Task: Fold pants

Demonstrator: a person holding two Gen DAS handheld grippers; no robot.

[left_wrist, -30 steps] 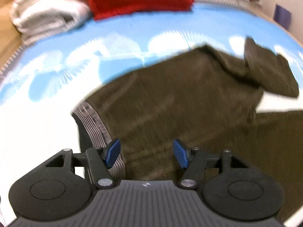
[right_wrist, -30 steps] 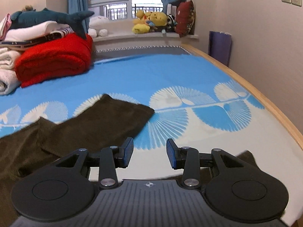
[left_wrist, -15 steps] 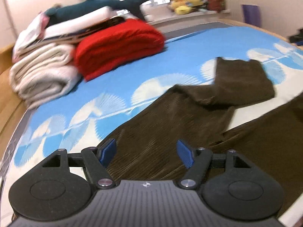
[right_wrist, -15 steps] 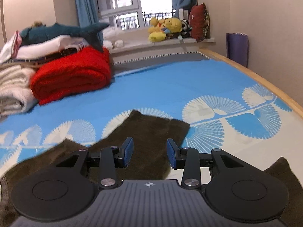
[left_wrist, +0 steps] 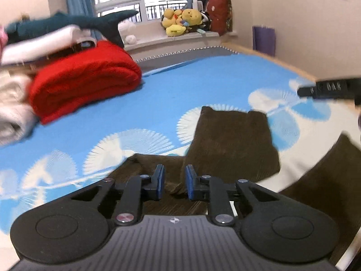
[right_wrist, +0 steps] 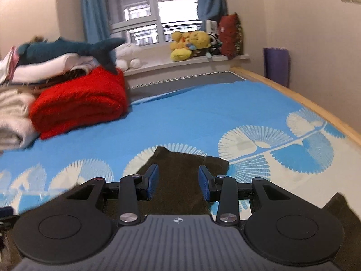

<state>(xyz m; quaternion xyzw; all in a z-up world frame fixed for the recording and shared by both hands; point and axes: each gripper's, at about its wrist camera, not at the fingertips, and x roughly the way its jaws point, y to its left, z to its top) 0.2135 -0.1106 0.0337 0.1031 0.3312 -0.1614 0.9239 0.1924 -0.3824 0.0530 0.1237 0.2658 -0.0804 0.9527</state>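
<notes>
We're over a bed (right_wrist: 203, 117) w/ a blue sheet printed in white fan shapes, wooden rim at the right, beige walls, blue curtains (right_wrist: 94, 15) round a window at the far end. On the sill: yellow plush toys (right_wrist: 191, 45). Far left of the bed: a folded red blanket (left_wrist: 83, 83), pale folded linens beside it, a plush shark (right_wrist: 67, 48) on top. A purple roll (right_wrist: 276, 65) stands by the right wall.

Brown pants (left_wrist: 232, 140) lie spread near us, one leg end flat on the sheet.

Left gripper (left_wrist: 173, 185): jaws have just been closing, narrow gap now, pads not pressing on the fabric below. Right gripper (right_wrist: 178, 183): jaws apart, empty, above the leg.
</notes>
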